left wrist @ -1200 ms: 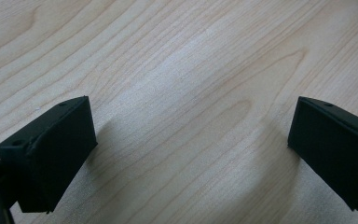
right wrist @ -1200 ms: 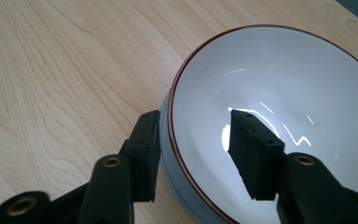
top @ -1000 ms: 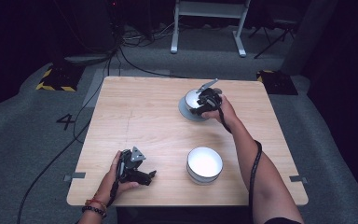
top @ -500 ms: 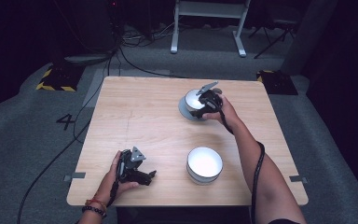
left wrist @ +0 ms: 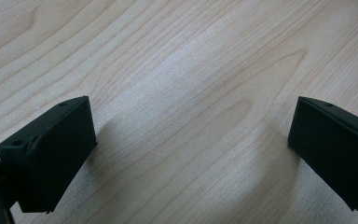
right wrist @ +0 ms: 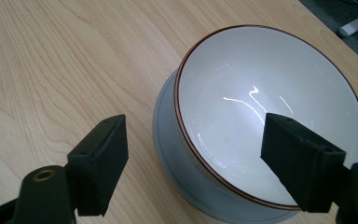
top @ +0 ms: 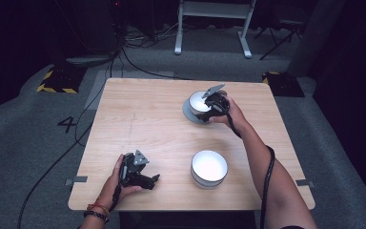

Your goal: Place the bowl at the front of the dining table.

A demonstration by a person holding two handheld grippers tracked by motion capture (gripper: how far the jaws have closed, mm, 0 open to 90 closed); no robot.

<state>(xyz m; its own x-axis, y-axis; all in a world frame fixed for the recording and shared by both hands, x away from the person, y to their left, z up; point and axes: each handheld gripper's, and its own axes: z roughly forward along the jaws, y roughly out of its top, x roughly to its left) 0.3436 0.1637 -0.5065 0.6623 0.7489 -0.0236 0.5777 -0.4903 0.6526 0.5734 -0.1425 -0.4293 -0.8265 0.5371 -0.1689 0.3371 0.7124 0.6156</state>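
On the wooden table (top: 143,114), the brown-rimmed bowl (right wrist: 270,112) already sits on the grey plate (right wrist: 168,144) beyond the second white bowl (top: 209,167), the right gripper (right wrist: 196,158) having just spread its jaws around its rim, pressing nothing, while the left gripper (top: 145,179) rests agape nearby.

bowl (right wrist: 270,112) | white, brown rim | upright | on grey plate (right wrist: 168,140), table's far right

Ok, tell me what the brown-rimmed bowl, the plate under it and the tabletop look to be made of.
Bowl: probably glazed ceramic, glossy white, with sharp light streaks inside and a thin brown rim line. Plate beneath it: likely ceramic too, pale grey and smooth, with a duller sheen. Tabletop: light wood or wood-look laminate, matte, with visible grain lines; the pictures cannot settle which.
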